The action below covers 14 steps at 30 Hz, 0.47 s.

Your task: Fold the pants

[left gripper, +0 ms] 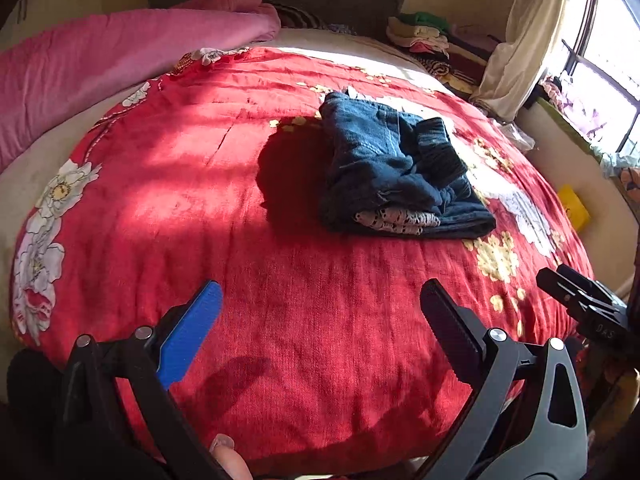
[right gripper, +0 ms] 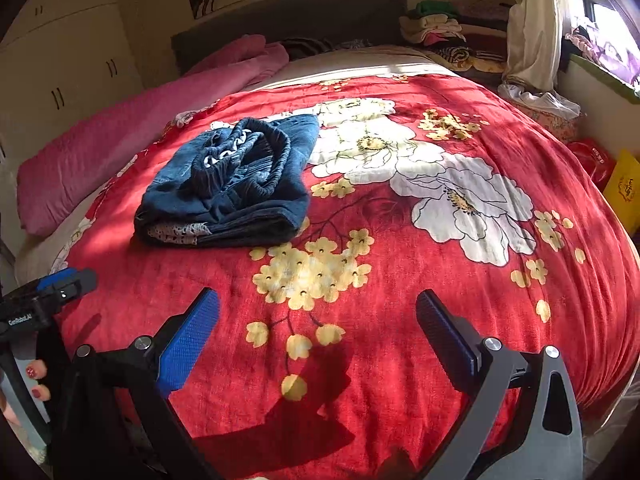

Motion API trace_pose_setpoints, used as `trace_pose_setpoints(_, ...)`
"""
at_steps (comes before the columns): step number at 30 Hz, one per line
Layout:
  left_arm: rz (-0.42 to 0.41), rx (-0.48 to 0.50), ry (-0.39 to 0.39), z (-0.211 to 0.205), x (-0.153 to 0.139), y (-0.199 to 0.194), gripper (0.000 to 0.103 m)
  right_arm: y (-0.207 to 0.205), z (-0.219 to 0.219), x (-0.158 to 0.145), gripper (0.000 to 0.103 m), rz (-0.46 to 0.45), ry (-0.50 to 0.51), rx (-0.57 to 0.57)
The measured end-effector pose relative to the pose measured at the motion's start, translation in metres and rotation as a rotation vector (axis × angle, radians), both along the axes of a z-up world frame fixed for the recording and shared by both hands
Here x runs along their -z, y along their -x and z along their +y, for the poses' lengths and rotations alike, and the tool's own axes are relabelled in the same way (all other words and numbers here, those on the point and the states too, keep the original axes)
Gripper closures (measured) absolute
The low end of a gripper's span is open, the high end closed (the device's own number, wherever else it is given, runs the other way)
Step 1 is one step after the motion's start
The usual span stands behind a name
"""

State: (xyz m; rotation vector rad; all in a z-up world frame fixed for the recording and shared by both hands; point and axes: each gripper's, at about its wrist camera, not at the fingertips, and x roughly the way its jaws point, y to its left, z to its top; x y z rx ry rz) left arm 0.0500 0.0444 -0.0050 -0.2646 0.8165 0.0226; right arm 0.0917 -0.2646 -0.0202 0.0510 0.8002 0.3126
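Dark blue pants (left gripper: 396, 168) lie folded in a compact bundle on the red floral blanket (left gripper: 200, 184), with a white lace hem showing at the near edge. They also show in the right wrist view (right gripper: 236, 188), left of centre. My left gripper (left gripper: 320, 300) is open and empty, held above the blanket well short of the pants. My right gripper (right gripper: 318, 308) is open and empty too, over the yellow flowers, near and to the right of the pants. The right gripper's tip (left gripper: 580, 300) shows at the right edge of the left wrist view.
A pink quilt (left gripper: 120, 56) lies along the bed's left side. A pile of folded clothes (right gripper: 440, 32) sits at the headboard's right. A curtain (right gripper: 532, 24) and window are at the far right. A yellow box (right gripper: 624, 188) and red bag (right gripper: 592, 160) stand beside the bed.
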Motion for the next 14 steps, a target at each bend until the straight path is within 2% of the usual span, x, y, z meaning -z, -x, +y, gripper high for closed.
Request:
trace_pose_setpoints(1, -0.015, -0.013, 0.014, 0.011, -0.003, -0.004, 0.010, -0.008, -0.010, 0.000, 0.005, 0.003, -0.002, 0.023)
trace_pose_setpoints(3, -0.013, -0.056, -0.007, 0.036, -0.005, -0.020, 0.010, -0.031, -0.037, 0.003, 0.005, 0.016, 0.007, 0.084)
trace_pose_setpoints(6, 0.082, -0.181, -0.166, 0.085, 0.008, -0.060, 0.010, -0.075, -0.089, 0.009, 0.005, 0.046, 0.031, 0.196)
trace_pose_setpoints(10, 0.171, -0.335, -0.279, 0.159, 0.029, -0.113, 0.010, -0.136, -0.166, 0.022, 0.005, 0.081, 0.139, 0.388)
trace_pose_setpoints(12, 0.209, -0.351, -0.296, 0.186, 0.042, -0.137, 0.010, -0.161, -0.198, 0.030, 0.005, 0.116, 0.170, 0.468)
trace_pose_setpoints(14, 0.252, -0.329, -0.304, 0.200, 0.062, -0.154, 0.008, -0.175, -0.218, 0.043, 0.005, 0.101, 0.205, 0.517)
